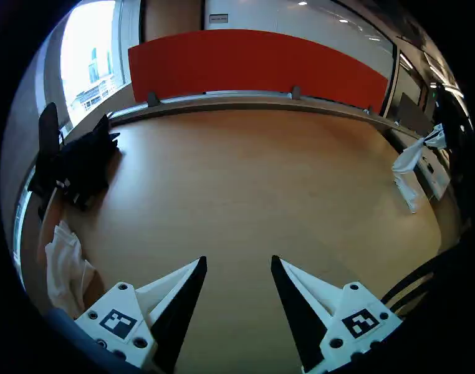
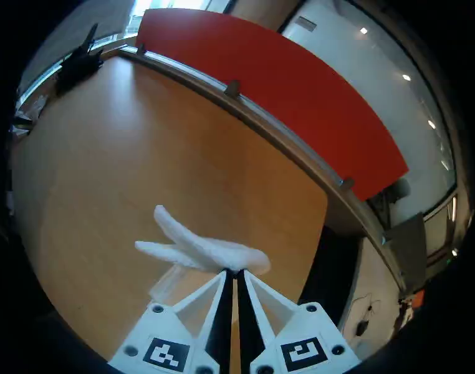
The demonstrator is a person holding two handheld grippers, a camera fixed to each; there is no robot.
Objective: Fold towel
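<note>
I can't tell how much towel lies pinched behind my right tool's fingertips. The white cloth at the desk's left edge runs out of sight behind my left tool.

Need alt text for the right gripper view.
The white right gripper is pinched shut on a bunched white cloth towel above a light wooden table. A long red divider panel runs along the table's far edge.
</note>
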